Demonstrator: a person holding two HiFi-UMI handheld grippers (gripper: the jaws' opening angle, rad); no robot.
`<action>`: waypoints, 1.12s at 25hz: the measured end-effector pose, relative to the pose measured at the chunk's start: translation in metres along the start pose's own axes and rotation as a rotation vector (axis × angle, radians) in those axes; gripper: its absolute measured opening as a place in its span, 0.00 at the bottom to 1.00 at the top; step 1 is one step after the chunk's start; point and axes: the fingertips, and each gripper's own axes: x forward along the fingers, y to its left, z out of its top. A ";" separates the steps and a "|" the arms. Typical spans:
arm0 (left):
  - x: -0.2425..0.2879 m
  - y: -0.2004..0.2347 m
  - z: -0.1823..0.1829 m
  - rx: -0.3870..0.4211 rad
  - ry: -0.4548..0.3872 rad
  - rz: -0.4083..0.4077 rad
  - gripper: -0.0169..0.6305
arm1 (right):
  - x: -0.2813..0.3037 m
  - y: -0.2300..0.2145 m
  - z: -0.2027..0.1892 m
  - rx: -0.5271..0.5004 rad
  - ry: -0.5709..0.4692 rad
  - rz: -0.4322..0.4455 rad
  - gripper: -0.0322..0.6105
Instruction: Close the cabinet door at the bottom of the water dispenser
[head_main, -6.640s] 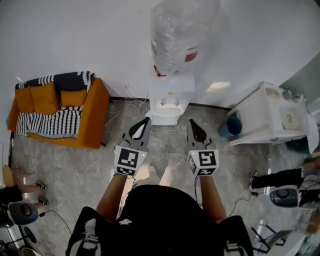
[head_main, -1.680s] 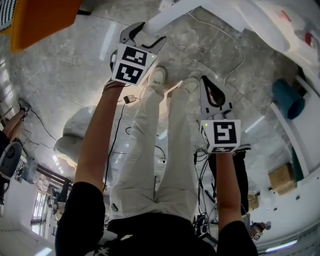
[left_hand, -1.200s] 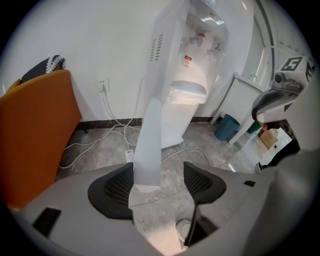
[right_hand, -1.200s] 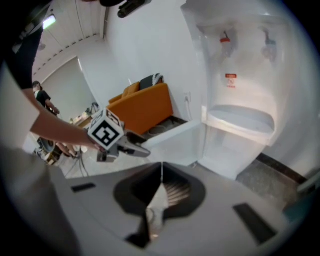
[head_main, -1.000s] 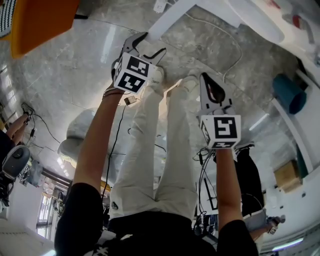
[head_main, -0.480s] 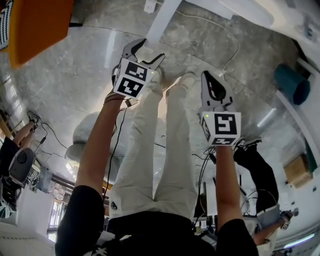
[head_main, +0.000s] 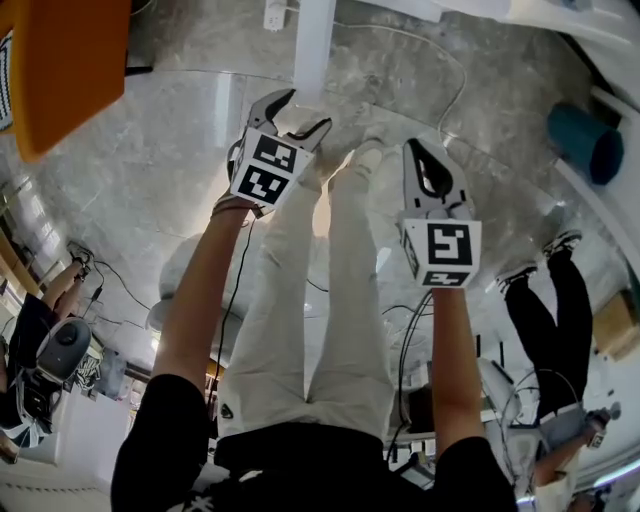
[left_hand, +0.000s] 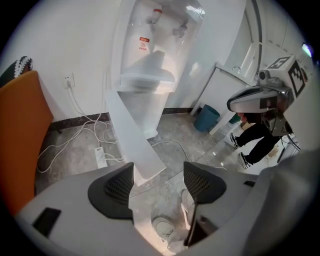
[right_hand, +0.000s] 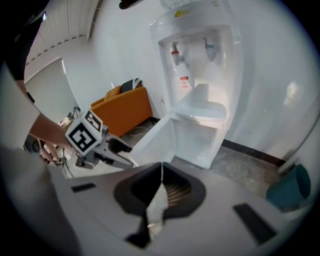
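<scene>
The grey stone floor (head_main: 180, 150) runs under everything, and at the far wall stands the dispenser (left_hand: 150, 60), white, taps up top and the cabinet (right_hand: 200, 137) at its foot gaping. Off to the left is an orange sofa (head_main: 60, 70), and to the right, by a white unit, a teal bin (head_main: 585, 140). The door (left_hand: 135, 140) is wide open, swung out from the base toward the person and hanging as a long white panel over the floor. So the task has barely begun, by my reckoning: the tongs have been brought up to the panel, and the whole swing back to the cabinet is left to do. The left tongs (head_main: 303, 112) are spread wide, with the door's near bottom corner showing just between and beyond the two pads; whether either pad touches it I cannot tell. The right tongs (head_main: 420, 150) are pressed together with nothing in them, held apart to the right of the door. A power strip (left_hand: 101, 157) and loose white cables lie on the floor to the left of the dispenser.
</scene>
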 end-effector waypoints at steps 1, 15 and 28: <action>0.003 -0.004 0.001 0.013 0.003 -0.009 0.51 | -0.001 -0.004 -0.002 0.004 -0.002 -0.007 0.11; 0.040 -0.061 0.022 0.162 0.055 -0.114 0.50 | -0.023 -0.053 -0.033 0.109 -0.026 -0.119 0.11; 0.076 -0.098 0.062 0.216 0.058 -0.169 0.50 | -0.032 -0.088 -0.046 0.156 -0.037 -0.167 0.11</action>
